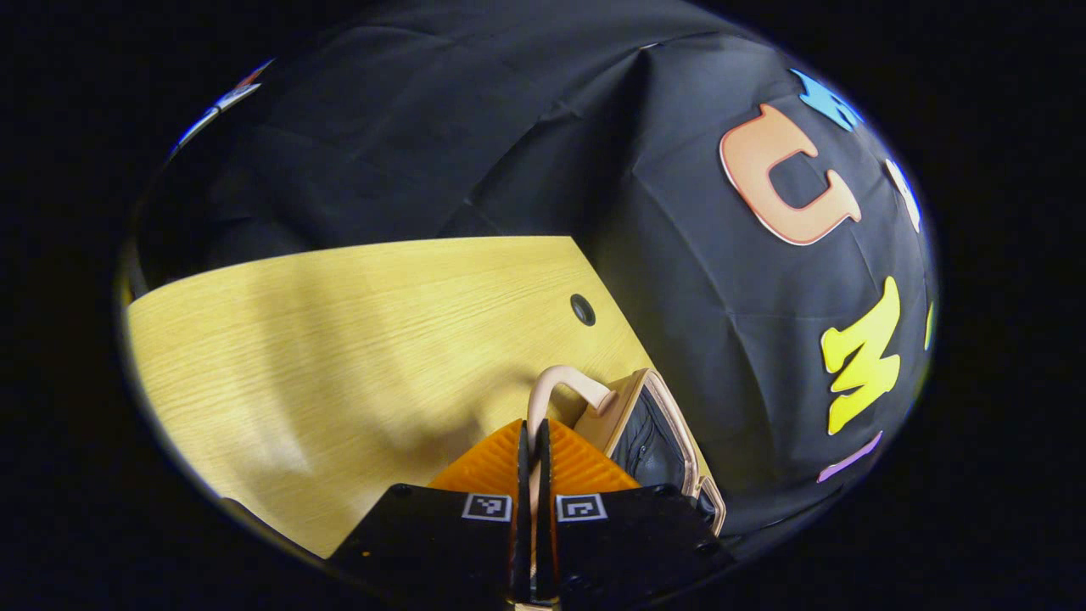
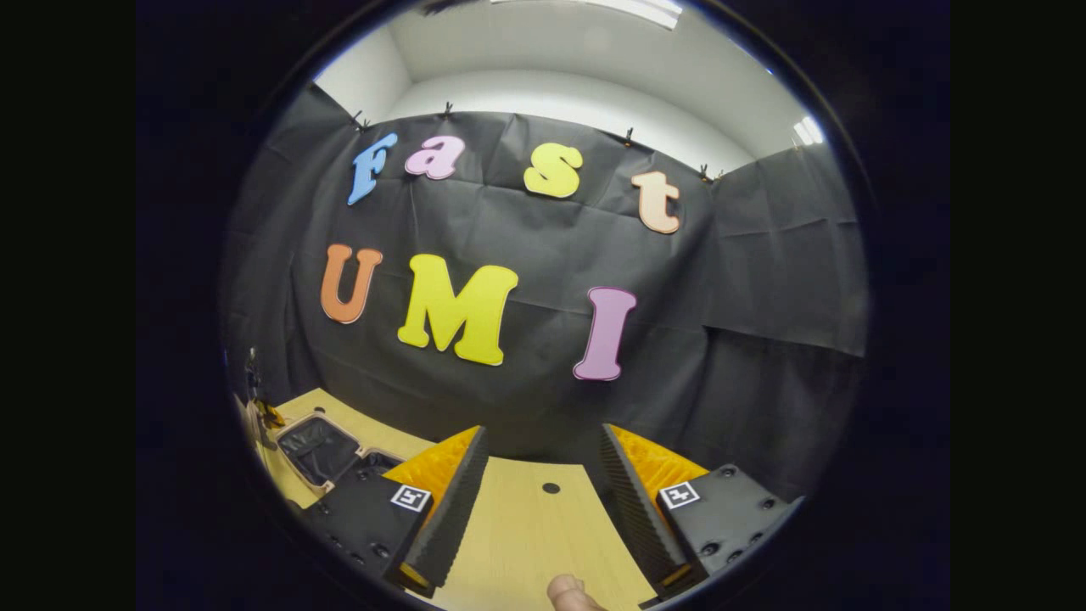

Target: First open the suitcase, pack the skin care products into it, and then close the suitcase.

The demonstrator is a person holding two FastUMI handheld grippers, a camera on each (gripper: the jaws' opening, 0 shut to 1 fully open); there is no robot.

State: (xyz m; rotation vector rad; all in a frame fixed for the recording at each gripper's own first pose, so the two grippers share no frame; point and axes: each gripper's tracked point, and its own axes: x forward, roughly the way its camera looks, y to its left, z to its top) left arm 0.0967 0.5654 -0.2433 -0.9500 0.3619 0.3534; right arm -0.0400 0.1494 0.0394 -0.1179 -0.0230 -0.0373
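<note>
Left gripper [image 1: 532,450] pinches the suitcase [image 1: 657,424] handle [image 1: 556,386], fingers nearly closed. Right gripper [image 2: 543,501] hovers wide open over the table [image 2: 534,543], gripping nothing; suitcase seemingly open far left.

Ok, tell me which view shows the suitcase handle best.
The left gripper view. The beige handle arches just above the left gripper, whose fingers are shut on it, with the open suitcase beside it. The right gripper view shows the suitcase small at the far left; I cannot make out the handle there.

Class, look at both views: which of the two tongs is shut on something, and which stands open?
The left tongs are shut on the suitcase's beige handle; the right tongs stand wide open over the wooden table, holding nothing.
</note>
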